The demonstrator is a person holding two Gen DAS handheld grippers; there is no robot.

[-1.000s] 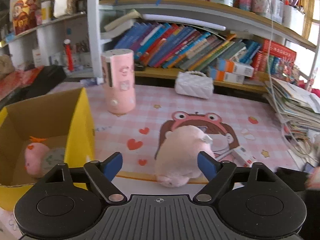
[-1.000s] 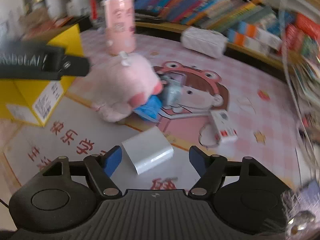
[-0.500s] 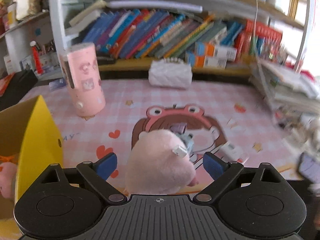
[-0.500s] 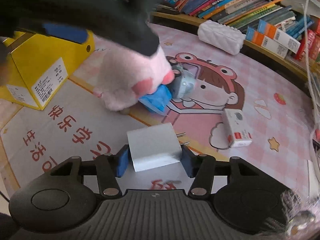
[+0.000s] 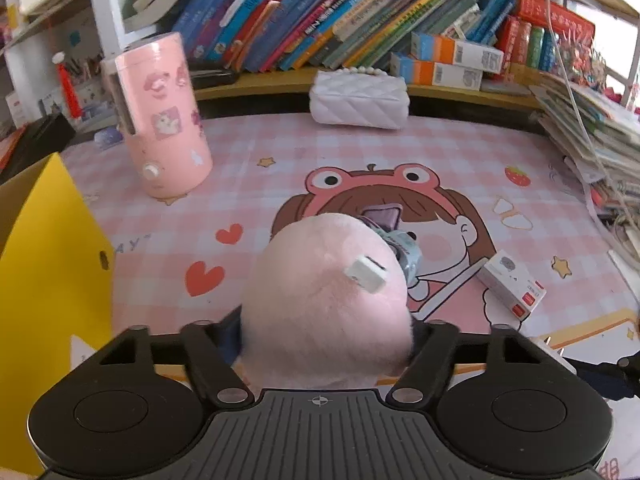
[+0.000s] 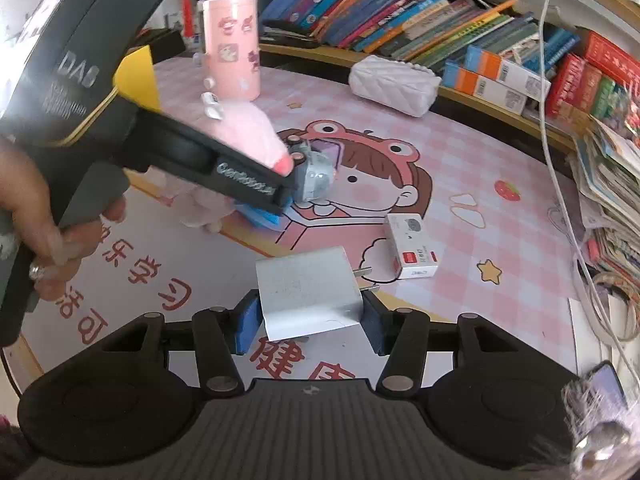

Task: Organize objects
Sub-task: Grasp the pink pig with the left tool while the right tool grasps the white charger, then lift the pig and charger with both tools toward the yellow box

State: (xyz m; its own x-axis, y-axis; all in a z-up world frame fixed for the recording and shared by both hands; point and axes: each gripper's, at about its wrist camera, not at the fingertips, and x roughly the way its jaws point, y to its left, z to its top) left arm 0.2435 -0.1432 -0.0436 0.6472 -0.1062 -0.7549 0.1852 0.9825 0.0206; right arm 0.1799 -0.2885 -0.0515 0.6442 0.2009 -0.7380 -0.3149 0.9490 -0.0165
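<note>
Left wrist view: the left claw (image 5: 326, 338) straddles the pink plush toy (image 5: 326, 300), and its jaws are closing with the toy between them; the fingers are hidden behind the plush, so pad contact cannot be confirmed. The toy rests on the desk (image 5: 360, 152), on a pink checked mat with a cartoon print. A small grey toy car (image 5: 404, 246) lies just beyond the plush. A white-and-red carton (image 5: 512, 282) sits to the right, apart from both. A yellow cardboard box (image 5: 48, 248) stands at the left edge, and a pink cylindrical container (image 5: 160, 120) stands upright farther back. A white quilted purse (image 5: 360, 98) lies against the bookshelf.

Right wrist view: the right claw (image 6: 310, 322) is clamped on a white wall charger (image 6: 306, 294) — both blue pads (image 6: 245, 322) press its sides, prongs pointing right. A hand (image 6: 36, 216) holds the left tool over the plush toy at upper left.
</note>
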